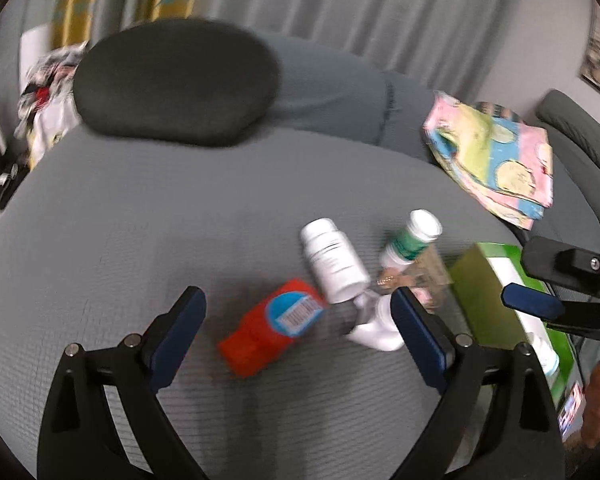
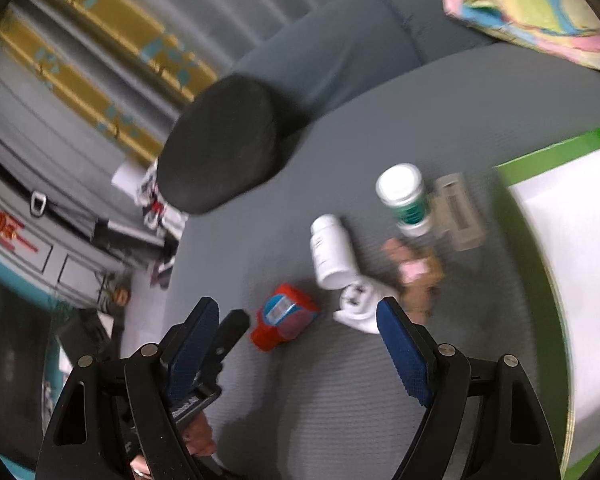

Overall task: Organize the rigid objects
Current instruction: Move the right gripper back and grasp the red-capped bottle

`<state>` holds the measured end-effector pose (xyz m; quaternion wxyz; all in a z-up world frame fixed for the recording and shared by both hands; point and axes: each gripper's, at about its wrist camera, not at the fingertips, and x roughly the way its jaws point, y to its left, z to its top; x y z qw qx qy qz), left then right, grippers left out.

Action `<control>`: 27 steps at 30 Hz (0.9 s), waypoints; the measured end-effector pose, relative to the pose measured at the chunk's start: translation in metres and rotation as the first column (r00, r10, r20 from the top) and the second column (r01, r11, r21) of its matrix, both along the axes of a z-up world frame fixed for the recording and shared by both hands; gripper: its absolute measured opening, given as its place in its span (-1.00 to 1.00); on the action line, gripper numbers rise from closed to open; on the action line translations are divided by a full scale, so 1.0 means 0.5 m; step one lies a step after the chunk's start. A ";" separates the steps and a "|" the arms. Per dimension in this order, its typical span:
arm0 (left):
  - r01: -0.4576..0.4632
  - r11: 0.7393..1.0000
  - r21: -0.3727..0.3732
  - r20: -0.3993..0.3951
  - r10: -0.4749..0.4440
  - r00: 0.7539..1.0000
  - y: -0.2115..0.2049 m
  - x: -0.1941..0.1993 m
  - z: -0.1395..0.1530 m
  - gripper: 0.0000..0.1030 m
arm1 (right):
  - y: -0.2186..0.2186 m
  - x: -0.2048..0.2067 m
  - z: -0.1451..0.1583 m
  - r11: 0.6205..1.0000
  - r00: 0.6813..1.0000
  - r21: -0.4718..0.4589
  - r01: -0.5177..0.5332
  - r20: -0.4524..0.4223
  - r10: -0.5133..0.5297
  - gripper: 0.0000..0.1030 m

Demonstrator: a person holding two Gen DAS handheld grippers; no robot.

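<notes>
Hovering over the grey mesh seat [image 1: 140, 216], we carry both tools empty. The left gripper [image 1: 298, 320] has its jaws spread wide with nothing between the pads; the right gripper [image 2: 298, 338] likewise stands released. The clutter lies grouped near the green-rimmed cardboard box [image 2: 516, 184], presumably the destination. The red rectangular bottle with a blue label [image 1: 274, 326] lies flat, its long axis diagonal across the left wrist view. The white cylindrical plastic bottle [image 1: 332, 260] lies on its side, cap pointing away from us. The green-banded white bottle [image 2: 406, 198] appears tilted, though blur prevents certainty.
</notes>
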<state>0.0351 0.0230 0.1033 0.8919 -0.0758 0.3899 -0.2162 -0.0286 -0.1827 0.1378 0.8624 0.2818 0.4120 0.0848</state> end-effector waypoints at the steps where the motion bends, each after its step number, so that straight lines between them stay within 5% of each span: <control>1: -0.005 1.000 -0.001 -0.021 0.005 1.000 0.005 0.007 -0.012 0.81 | 0.012 0.014 -0.010 1.000 1.000 0.002 -0.016 -0.017 0.017 0.60; 8: 0.003 1.000 -0.028 -0.148 -0.007 0.989 0.013 0.028 -0.068 0.81 | 0.081 0.102 -0.081 0.996 0.986 -0.026 -0.089 -0.141 0.085 0.60; 19: -0.085 0.991 -0.100 -0.280 0.054 0.958 0.049 0.031 -0.093 0.78 | 0.161 0.189 -0.117 0.947 0.948 -0.168 -0.272 -0.217 0.234 0.60; 23: -0.136 0.973 -0.186 -0.378 0.057 0.924 0.073 0.039 -0.121 0.52 | 0.161 0.205 -0.141 0.939 0.928 -0.141 -0.312 -0.255 0.270 0.49; 27: -0.123 0.970 -0.208 -0.375 0.037 0.926 0.071 0.033 -0.113 0.50 | 0.157 0.211 -0.160 0.934 0.916 -0.126 -0.335 -0.275 0.292 0.46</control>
